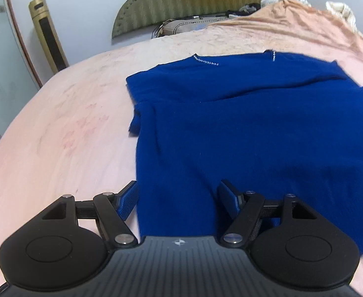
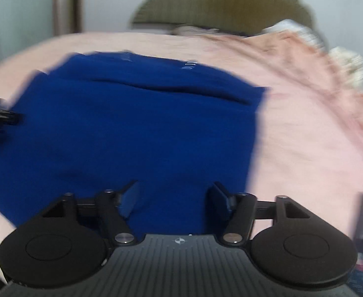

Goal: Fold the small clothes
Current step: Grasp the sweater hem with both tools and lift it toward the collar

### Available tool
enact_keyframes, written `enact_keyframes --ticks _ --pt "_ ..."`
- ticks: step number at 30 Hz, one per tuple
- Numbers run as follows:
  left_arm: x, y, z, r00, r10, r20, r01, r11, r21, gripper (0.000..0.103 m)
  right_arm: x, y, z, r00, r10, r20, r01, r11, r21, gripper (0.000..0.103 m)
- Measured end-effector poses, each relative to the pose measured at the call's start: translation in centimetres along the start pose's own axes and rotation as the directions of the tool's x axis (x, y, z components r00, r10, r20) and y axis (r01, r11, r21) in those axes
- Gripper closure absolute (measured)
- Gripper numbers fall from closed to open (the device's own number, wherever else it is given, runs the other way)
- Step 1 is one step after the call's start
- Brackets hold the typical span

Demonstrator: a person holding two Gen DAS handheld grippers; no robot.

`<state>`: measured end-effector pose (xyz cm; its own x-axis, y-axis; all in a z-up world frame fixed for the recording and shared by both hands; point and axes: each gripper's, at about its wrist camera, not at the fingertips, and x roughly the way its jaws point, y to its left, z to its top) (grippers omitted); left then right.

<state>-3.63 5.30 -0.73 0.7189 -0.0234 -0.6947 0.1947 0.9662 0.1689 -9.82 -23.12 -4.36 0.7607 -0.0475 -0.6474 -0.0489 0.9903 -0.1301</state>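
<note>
The blue garment (image 1: 243,128) lies flat on the bed (image 1: 70,123) – spread for folding. Both hand-held grippers, left (image 1: 177,198) and right (image 2: 172,198), hover at its near hem, jaws wide, gripping nothing.

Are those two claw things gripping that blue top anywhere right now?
No. The left gripper and right gripper both stand open above the blue top, which lies loose on the pink bedcover. Neither holds anything.

The blue garment (image 1: 243,123) is soft, matt knit cloth with a fine nap. The pink bed cover (image 1: 57,123) looks like matt, faintly mottled fabric. The left tongs (image 1: 179,198) are matt black plastic with shiny metal pins and ribbed blue pads.
</note>
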Motion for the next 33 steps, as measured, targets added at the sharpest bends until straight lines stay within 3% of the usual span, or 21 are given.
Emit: enact_keyframes --ticks 3,5,10,12,16,20,23,26,28,29,31,32,33 --pt "-1.7 1.0 -0.7 1.000 -0.014 0.019 0.014 0.999 -0.031 0.032 -1.9 -1.4 -0.5 0.997 -0.078 0.030 0.076 0.996 0.048 0.024" --pt "-2.3 2.1 -1.1 0.999 -0.041 0.010 0.042 0.996 -0.073 0.032 -3.1 -2.4 -1.0 0.995 -0.082 0.052 0.076 0.990 0.119 0.024" --pt "-2.8 5.2 -2.7 0.983 -0.183 -0.015 0.175 0.961 -0.215 0.032 -4.8 -5.2 -3.6 0.992 0.101 0.074 -0.121 0.921 0.369 0.024" --pt "-2.6 6.3 -3.3 0.972 -0.235 -0.021 0.221 0.939 -0.265 0.032 -5.3 -5.3 -4.5 0.988 0.135 0.074 -0.153 0.898 0.413 0.025" --pt "-2.5 7.7 -4.5 0.929 -0.368 -0.032 0.335 0.876 -0.348 0.033 -6.0 -5.6 -5.8 0.981 0.176 0.082 -0.194 0.861 0.471 0.027" --pt "-2.8 7.1 -5.2 0.914 -0.403 -0.037 0.370 0.870 -0.325 0.037 -6.2 -5.6 -6.6 0.975 0.202 0.090 -0.219 0.832 0.510 0.036" --pt "-2.9 6.4 -5.3 0.917 -0.398 -0.030 0.372 0.878 -0.303 0.041 -6.3 -4.9 -7.0 0.979 0.190 0.075 -0.202 0.845 0.496 0.047" --pt "-2.8 5.8 -5.3 0.910 -0.414 -0.014 0.393 0.872 -0.291 0.042 -6.5 -4.0 -7.0 0.979 0.194 0.068 -0.203 0.859 0.470 0.048" --pt "-2.8 5.3 -5.3 0.911 -0.413 0.001 0.397 0.875 -0.277 0.047 -6.5 -3.2 -7.0 0.976 0.205 0.069 -0.213 0.869 0.446 0.050" --pt "-2.7 5.0 -5.4 0.913 -0.409 0.006 0.396 0.879 -0.265 0.057 -6.5 -2.8 -6.9 0.978 0.195 0.069 -0.205 0.878 0.432 0.053" --pt "-2.6 4.6 -5.3 0.919 -0.393 0.011 0.383 0.888 -0.254 0.072 -6.4 -2.1 -6.8 0.985 0.159 0.065 -0.172 0.901 0.398 0.065" --pt "-2.5 4.7 -5.3 0.918 -0.397 0.007 0.385 0.886 -0.259 0.085 -6.3 -1.8 -6.7 0.989 0.138 0.061 -0.150 0.912 0.382 0.077" --pt "-2.4 4.8 -5.3 0.913 -0.408 0.005 0.393 0.877 -0.275 0.089 -6.3 -1.6 -6.7 0.991 0.117 0.058 -0.131 0.920 0.368 0.083"
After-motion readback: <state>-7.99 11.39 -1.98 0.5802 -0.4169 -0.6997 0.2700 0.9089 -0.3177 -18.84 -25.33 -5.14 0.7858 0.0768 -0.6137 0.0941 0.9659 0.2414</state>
